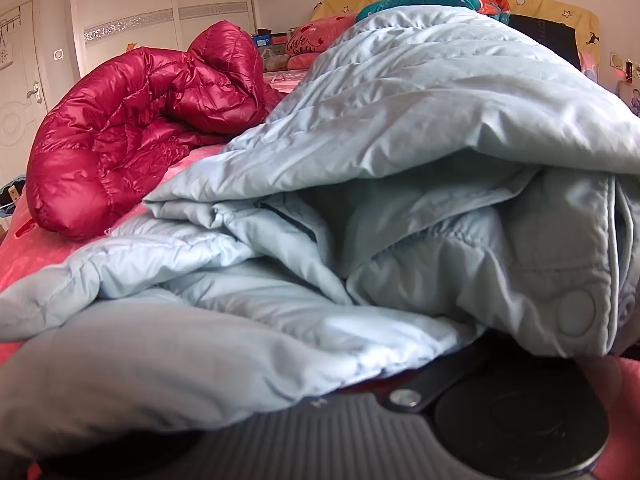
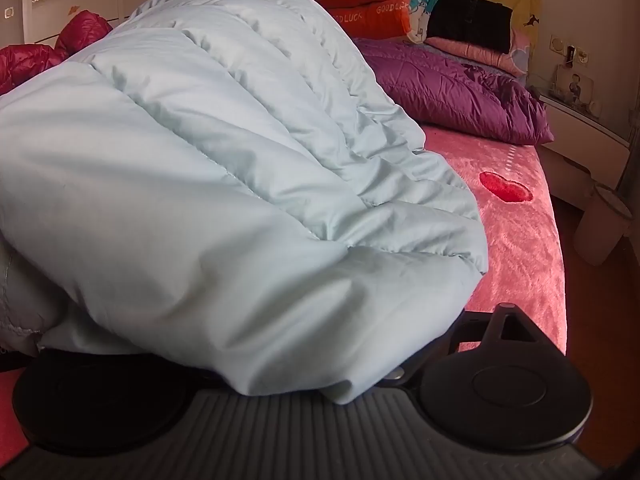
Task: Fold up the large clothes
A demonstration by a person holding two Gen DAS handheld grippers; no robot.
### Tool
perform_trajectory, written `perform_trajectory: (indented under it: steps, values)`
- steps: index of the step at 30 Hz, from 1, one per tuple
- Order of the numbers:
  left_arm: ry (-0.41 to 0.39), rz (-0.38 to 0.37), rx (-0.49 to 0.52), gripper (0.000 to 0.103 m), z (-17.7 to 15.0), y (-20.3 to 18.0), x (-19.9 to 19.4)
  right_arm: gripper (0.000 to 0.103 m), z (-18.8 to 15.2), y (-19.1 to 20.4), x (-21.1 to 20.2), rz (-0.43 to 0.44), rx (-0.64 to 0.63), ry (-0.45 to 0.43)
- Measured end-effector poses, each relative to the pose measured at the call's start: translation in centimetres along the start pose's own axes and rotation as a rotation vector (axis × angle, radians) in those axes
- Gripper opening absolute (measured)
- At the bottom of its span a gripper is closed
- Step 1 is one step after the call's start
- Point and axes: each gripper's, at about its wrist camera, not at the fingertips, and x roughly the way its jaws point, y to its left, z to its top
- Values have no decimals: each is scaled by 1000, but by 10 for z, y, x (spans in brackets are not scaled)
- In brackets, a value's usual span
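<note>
clearly the pale blue down jacket [image 1: 400,128] lies bunched on the pink bed [image 2: 520,248], draped over both tools. the left gripper [image 1: 360,380] is buried under fabric, so i cannot tell whether it grips. the right gripper [image 2: 320,360] likewise vanishes beneath the hem; its hold is hidden too. to fold well, each side should take 1 layer at the edge, lift evenly, and carry it over flat, away from the red jacket [image 1: 132,128] and the purple jacket [image 2: 452,92], since puffy filling springs back.
</note>
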Motion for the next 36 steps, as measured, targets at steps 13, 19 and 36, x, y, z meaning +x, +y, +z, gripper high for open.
perform_trajectory:
  steps: [13,19,36]
  values:
    - [21,-60,-29,103,-4,9,-15,103,-1,-9,-10,52,34,10]
    - [76,-152,-37,102,-6,21,-43,103,-15,-19,-41,78,25,38]
    - [-147,-238,-40,102,59,92,-194,103,-11,-9,-240,-22,100,-142]
